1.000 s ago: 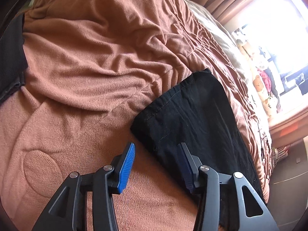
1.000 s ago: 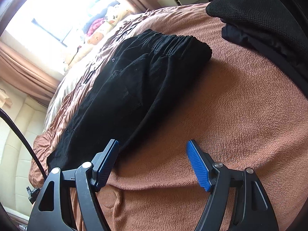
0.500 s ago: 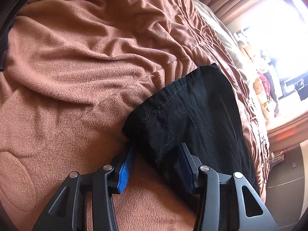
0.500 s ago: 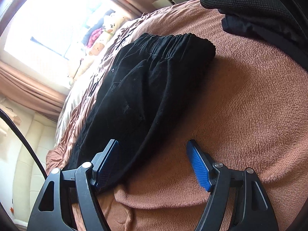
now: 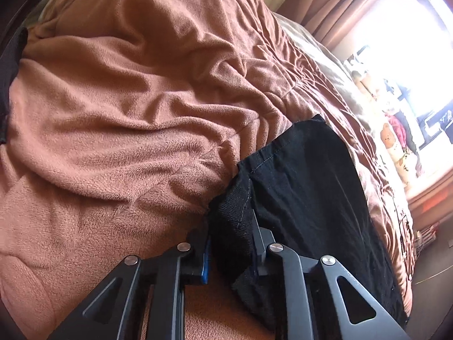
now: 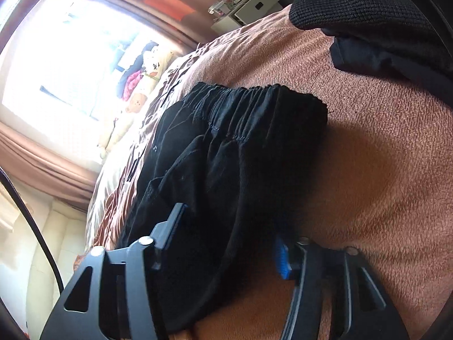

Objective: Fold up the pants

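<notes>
Rumpled brown fleece blanket (image 5: 127,130) – bright window (image 6: 65,56) at ten o'clock; both grippers (image 5: 230,243) (image 6: 229,243) have just closed onto the black pants (image 6: 226,153).

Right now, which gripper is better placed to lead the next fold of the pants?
Left, probably. The left gripper has just closed and pinches the pants at the hem corner, free to carry over. The right gripper, also closing, straddles a thick bunch below the waistband; its grip looks less certain.

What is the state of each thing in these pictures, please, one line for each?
Black pants: lying on the bed, both ends pinched.
Left gripper: just closed on the pants' leg hem.
Right gripper: just closed on the pants' edge near the waistband.
Brown blanket: spread, wrinkled.
Dark clothes pile: stacked beside the pants.
</notes>
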Demonstrator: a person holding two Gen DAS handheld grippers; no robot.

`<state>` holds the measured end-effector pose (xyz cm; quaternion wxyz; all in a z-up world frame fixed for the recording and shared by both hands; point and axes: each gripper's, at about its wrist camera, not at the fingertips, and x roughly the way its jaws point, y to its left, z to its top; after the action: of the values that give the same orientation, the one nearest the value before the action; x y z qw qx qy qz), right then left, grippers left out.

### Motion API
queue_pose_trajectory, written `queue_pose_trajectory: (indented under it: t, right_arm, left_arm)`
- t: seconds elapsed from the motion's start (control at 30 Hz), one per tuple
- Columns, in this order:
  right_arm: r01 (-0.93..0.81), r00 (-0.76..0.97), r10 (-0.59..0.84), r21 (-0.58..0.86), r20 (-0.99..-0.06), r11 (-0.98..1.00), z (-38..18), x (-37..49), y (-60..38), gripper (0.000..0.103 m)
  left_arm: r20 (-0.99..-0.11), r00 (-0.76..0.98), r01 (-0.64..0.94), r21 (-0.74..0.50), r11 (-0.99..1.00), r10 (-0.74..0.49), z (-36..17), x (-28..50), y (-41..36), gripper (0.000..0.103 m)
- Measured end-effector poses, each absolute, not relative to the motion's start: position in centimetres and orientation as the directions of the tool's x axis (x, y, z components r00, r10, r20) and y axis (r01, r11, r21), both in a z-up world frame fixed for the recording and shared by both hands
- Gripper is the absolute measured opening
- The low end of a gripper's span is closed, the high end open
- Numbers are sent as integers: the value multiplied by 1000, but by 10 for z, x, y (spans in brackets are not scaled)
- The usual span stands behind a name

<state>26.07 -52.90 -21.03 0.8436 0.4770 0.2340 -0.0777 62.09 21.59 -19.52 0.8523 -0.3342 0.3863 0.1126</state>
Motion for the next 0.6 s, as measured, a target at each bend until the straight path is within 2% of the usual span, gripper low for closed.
queue_pose_trajectory:
  t: [0.03,0.1,0.17,0.3,0.6]
  right_arm:
    - [353,878,94,768,-468,534,-210,262,-528,30]
    - [355,875,85,751,-477,556,-204,262,-526,14]
    - [337,885,83,753,-459,565,-193,257,-525,11]
    - [304,901,70,736,-429,604,-163,253,-519,8]
    - [245,913,88,705,-399,665,-116,223,-500,7]
  left_arm:
    - [-727,684,-448,-484,752,-61,-192,620,216,19]
    - [-715,697,-438,-486,756,-55,-184,619,217,17]
    - [-698,714,-422,-493,760,-56,-172,618,218,16]
    - [-657,753,-398,-501,769,-39,-143,613,219,11]
    - [-599,799,-343,-537,770,-62,-92,590,224,10]
